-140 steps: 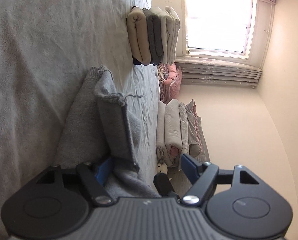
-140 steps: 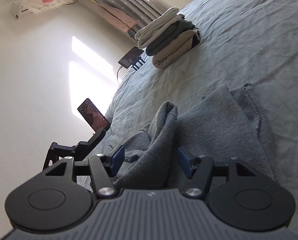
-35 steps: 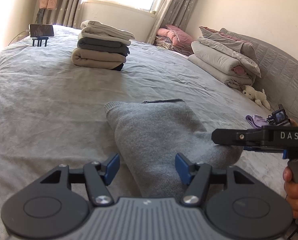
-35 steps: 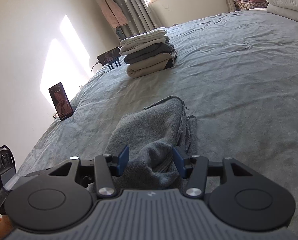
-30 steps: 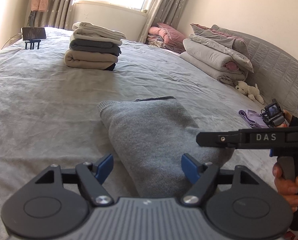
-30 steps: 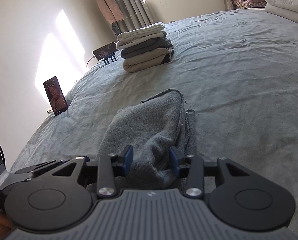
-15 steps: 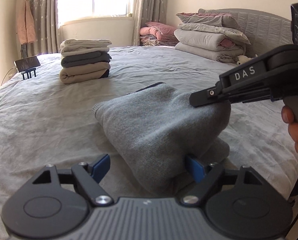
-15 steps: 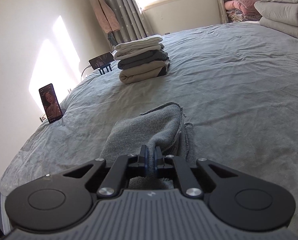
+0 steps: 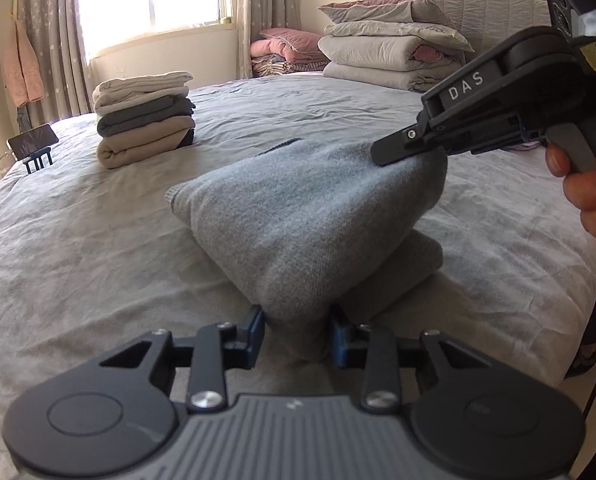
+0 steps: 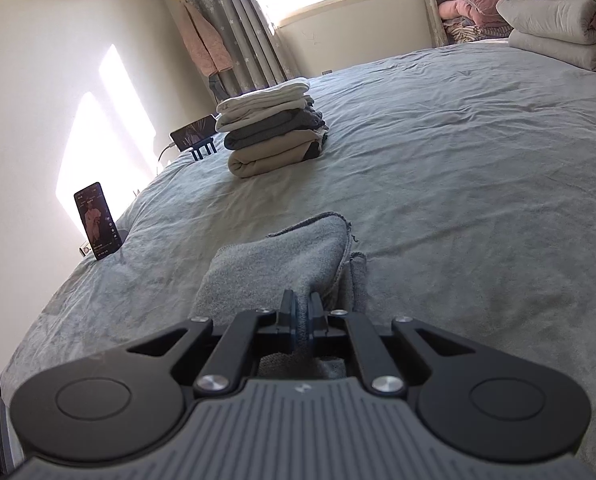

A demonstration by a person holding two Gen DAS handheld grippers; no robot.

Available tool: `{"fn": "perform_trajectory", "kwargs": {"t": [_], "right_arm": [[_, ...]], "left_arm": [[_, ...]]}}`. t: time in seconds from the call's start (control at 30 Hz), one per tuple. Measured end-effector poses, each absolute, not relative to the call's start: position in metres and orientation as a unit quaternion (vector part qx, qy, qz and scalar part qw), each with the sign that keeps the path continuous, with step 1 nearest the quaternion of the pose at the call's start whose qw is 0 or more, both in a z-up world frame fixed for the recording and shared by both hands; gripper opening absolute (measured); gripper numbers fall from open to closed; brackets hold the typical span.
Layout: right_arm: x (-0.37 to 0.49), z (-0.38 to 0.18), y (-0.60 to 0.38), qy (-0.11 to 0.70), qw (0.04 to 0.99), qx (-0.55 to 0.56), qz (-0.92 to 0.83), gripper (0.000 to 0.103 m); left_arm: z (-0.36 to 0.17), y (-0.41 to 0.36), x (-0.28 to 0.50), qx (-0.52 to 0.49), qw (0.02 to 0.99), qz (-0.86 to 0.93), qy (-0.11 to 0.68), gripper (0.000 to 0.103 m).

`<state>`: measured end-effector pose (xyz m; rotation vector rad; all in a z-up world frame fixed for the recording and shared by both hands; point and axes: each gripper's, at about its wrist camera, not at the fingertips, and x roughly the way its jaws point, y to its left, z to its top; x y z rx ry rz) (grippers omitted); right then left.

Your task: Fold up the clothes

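Observation:
A folded grey knit garment (image 9: 298, 216) lies on the grey bed (image 9: 77, 240). My left gripper (image 9: 295, 332) has its blue pads closed against the garment's near corner and grips it. My right gripper (image 10: 302, 320) is shut on the garment's (image 10: 289, 256) other near corner and lifts that edge. In the left wrist view the right gripper (image 9: 394, 152) pinches the raised right corner, held by a hand. A stack of folded clothes (image 9: 143, 118) sits farther back on the bed; it also shows in the right wrist view (image 10: 269, 132).
Folded quilts and pillows (image 9: 390, 56) are piled at the headboard. A phone on a blue stand (image 9: 33, 146) sits near the stack. Another phone (image 10: 97, 220) stands at the bed's left edge. The window and curtains are behind.
My left gripper's jaws have closed from wide open onto the garment's near corner. My right gripper shut on the other corner and has raised it off the bed.

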<state>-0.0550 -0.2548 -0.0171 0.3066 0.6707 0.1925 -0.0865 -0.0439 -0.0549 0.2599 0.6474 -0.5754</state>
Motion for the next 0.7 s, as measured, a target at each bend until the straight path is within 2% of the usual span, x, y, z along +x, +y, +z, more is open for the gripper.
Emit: {"fn": "perform_trajectory", "kwargs": {"t": [0.13, 0.2, 0.27, 0.5, 0.7], "right_arm": [[-0.052, -0.039, -0.248, 0.359, 0.923, 0.109, 0.087, 0.008], [-0.058, -0.034, -0.251, 0.345, 0.927, 0.112, 0.094, 0.008], [-0.063, -0.026, -0.258, 0.327, 0.93, 0.135, 0.102, 0.016], [-0.071, -0.007, -0.259, 0.248, 0.954, 0.126, 0.112, 0.016], [-0.064, -0.013, -0.238, 0.261, 0.951, 0.085, 0.145, 0.016]], "left_arm": [[-0.054, -0.037, -0.087, 0.137, 0.889, -0.298, 0.32, 0.041], [-0.05, -0.029, -0.087, 0.133, 0.89, -0.302, 0.315, 0.051], [-0.045, -0.019, -0.087, 0.121, 0.894, -0.307, 0.304, 0.052], [-0.03, -0.003, -0.081, 0.074, 0.902, -0.325, 0.274, 0.052], [-0.021, -0.011, -0.091, 0.077, 0.885, -0.389, 0.242, 0.052]]}}
